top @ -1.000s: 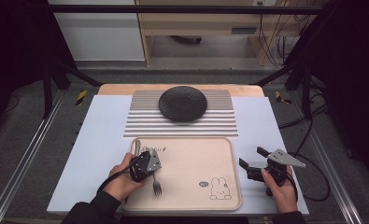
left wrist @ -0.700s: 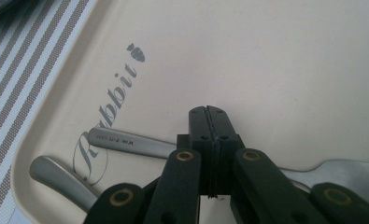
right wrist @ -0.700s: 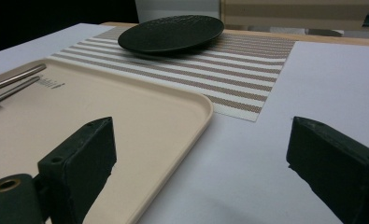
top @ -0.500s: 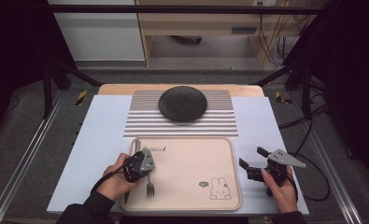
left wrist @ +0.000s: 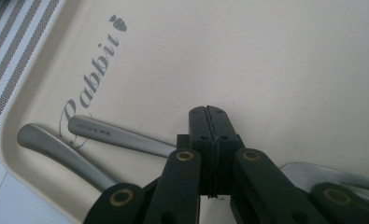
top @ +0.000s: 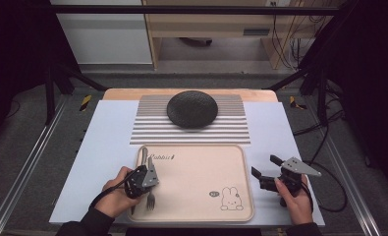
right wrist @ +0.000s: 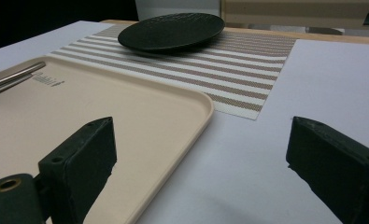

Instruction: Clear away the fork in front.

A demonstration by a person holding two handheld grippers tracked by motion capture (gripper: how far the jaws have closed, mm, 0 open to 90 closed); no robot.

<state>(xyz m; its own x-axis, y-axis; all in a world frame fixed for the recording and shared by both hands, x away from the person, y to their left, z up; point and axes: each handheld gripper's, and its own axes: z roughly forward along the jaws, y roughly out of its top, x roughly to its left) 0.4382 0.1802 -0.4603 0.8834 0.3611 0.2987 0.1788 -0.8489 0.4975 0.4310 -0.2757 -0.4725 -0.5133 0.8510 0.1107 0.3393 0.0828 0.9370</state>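
Two pieces of cutlery on the tray, and only the left gripper is over them

Largest first: the pale surface runs across the lower half of the high view, with a striped mat at the centre and a dark round plate on the mat's far side. Nearer the bottom edge lies the beige tray, printed with a rabbit at lower right. Along the tray's left side rest a fork, tines towards the bottom of the frame, and a second metal handle just beside the fork's handle; what that second piece is I cannot make out.

The left gripper hangs over this cutlery with its jaws pressed together, nothing visibly between them. The right gripper sits at lower right, off the tray, jaws spread wide and empty.

By the look of it the fork is light, stiff and smooth steel, likely to slip or pivot in a loose pinch. Lying flat on the tray, it gives little to get under; I would take it across the narrow handle near the middle.
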